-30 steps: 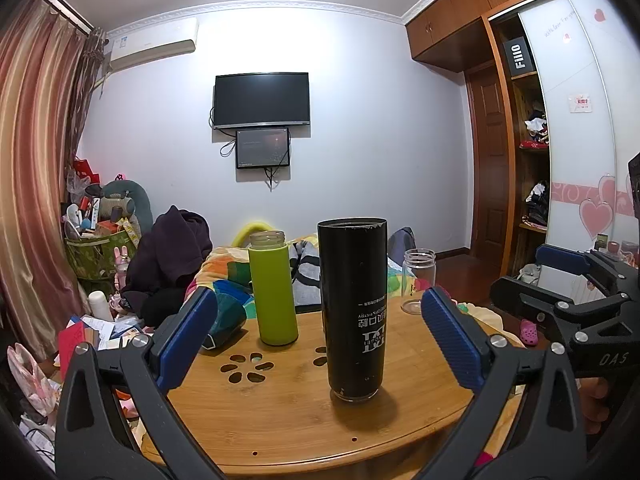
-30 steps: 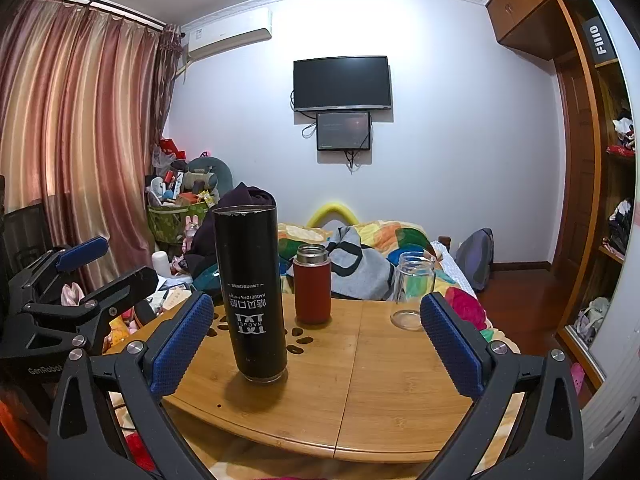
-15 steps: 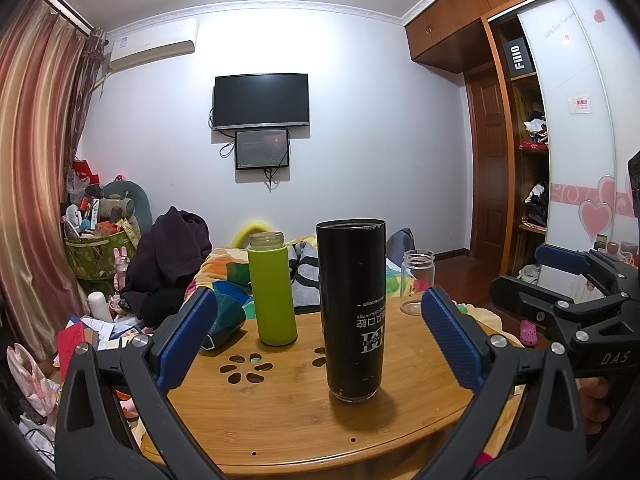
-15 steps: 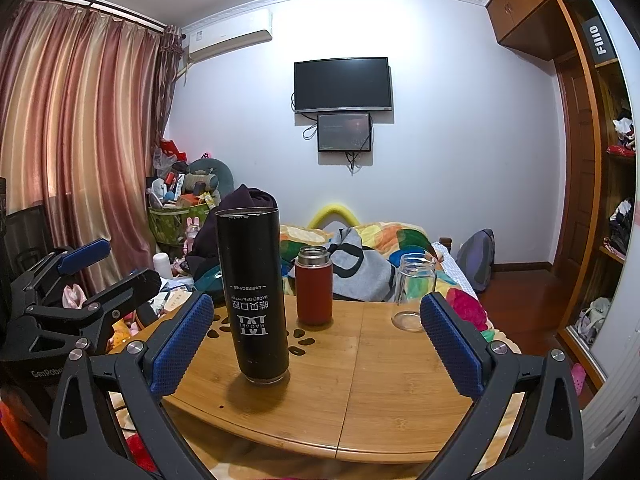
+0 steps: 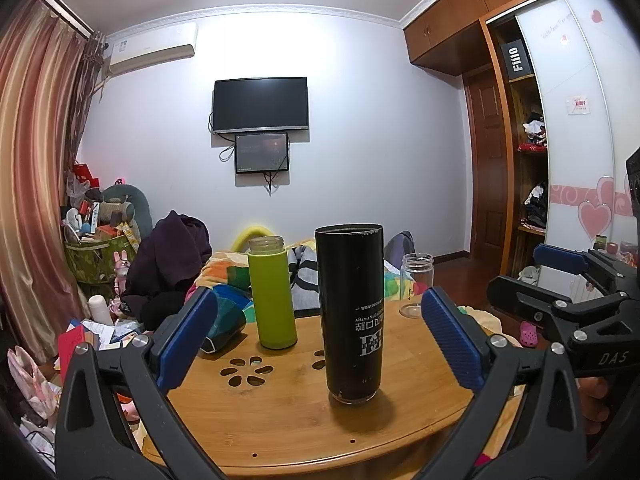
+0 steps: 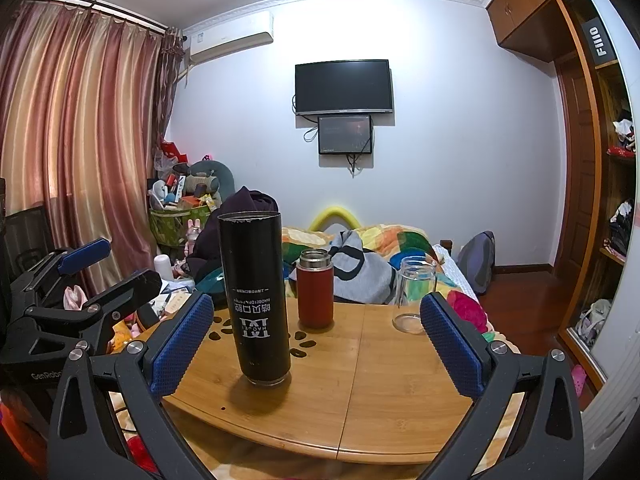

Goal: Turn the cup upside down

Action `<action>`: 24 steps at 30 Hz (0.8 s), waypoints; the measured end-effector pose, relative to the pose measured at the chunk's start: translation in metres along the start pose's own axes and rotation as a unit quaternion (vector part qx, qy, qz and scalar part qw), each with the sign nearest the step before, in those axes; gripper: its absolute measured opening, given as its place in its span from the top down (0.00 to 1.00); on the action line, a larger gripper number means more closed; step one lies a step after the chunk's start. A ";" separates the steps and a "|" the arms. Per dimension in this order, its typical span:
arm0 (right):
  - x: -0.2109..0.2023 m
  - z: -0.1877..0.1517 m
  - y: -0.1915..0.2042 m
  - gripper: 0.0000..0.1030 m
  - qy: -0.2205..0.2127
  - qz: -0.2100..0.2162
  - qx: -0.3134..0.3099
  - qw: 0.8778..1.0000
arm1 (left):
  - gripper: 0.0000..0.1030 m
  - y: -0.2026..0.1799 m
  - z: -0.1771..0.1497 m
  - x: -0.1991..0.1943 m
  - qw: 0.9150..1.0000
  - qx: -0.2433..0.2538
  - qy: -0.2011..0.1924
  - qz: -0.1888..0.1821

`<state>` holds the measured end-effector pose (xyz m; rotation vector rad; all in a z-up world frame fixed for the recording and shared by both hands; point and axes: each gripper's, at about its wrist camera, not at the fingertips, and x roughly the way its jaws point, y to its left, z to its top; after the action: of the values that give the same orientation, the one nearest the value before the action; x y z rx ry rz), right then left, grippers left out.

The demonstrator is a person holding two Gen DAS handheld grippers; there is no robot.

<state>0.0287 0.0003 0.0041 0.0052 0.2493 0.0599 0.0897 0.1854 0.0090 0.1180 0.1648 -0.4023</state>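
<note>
A tall black cup point(image 5: 352, 312) stands on the round wooden table point(image 5: 280, 420), its printed lettering upside down; it also shows in the right wrist view point(image 6: 256, 304). My left gripper point(image 5: 320, 340) is open and empty, its blue pads point(image 5: 188, 340) wide apart in front of the cup, not touching it. My right gripper point(image 6: 316, 344) is open and empty, with the cup near its left pad point(image 6: 180, 344). Each gripper shows at the edge of the other's view.
A green bottle point(image 5: 272, 292), a red flask point(image 6: 315, 288) and a clear glass jar point(image 6: 412, 296) stand farther back on the table. A bed with colourful bedding point(image 6: 384, 248) lies behind. Clutter fills the left floor; a wardrobe point(image 6: 600, 200) stands right.
Both views have shifted very slightly; the cup stands in the same place and both grippers stay open.
</note>
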 end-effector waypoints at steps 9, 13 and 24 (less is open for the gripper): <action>-0.001 0.002 0.002 0.00 -0.001 0.000 -0.002 1.000 | 0.00 -0.001 0.000 -0.001 1.000 -0.001 0.000 0.001; -0.001 0.002 0.002 0.00 -0.002 0.000 -0.002 1.000 | 0.00 0.000 0.002 0.000 1.000 -0.007 0.003 0.001; -0.002 0.003 0.003 0.00 0.000 0.001 -0.001 1.000 | 0.00 0.003 0.002 0.003 1.000 -0.015 0.008 -0.001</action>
<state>0.0274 0.0028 0.0075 0.0034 0.2489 0.0627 0.0934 0.1868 0.0103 0.0908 0.1864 -0.4009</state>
